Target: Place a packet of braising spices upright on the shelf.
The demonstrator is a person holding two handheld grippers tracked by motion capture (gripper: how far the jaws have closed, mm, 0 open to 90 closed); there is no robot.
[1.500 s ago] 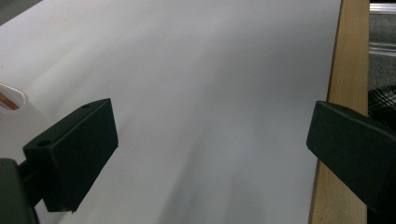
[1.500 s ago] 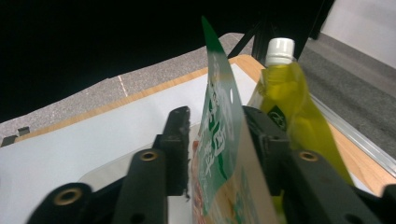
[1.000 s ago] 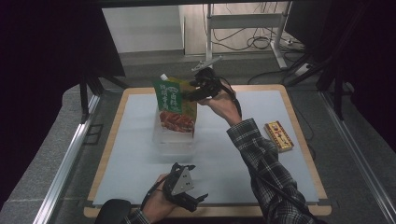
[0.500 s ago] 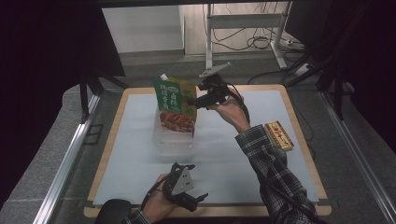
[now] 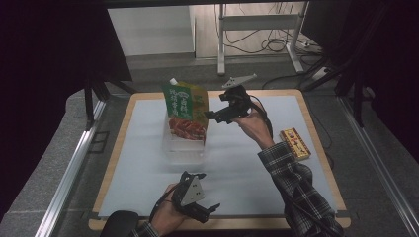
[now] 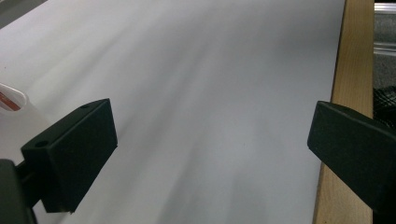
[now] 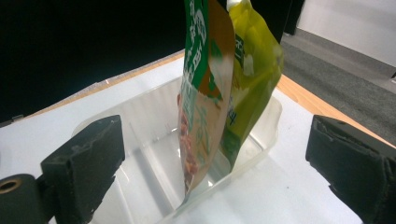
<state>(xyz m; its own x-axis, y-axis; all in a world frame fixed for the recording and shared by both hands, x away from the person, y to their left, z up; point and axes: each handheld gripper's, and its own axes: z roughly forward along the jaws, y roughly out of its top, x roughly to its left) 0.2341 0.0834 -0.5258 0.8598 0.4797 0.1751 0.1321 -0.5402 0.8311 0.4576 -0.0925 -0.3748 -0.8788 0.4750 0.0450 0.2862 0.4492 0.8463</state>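
A white mat (image 5: 148,163) covers the wood-edged table (image 5: 118,143). A green pouch (image 5: 186,109) stands upright in a clear plastic tray (image 5: 184,148), just ahead of the right gripper (image 5: 213,116), whose jaws stand wide apart, empty. The left gripper (image 5: 210,211) rests near the table's front edge, jaws apart, empty. A yellow box (image 5: 294,143) lies behind the right hand.

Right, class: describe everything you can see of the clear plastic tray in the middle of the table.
The tray is a shallow, see-through plastic tub with rounded corners and ribbed walls. It sits flat on the white mat, near the middle of the table. Two pouches stand upright inside it, leaning together: a green and orange one in front, a yellow-green one behind. The right claw is open, beside the pouches, touching nothing.
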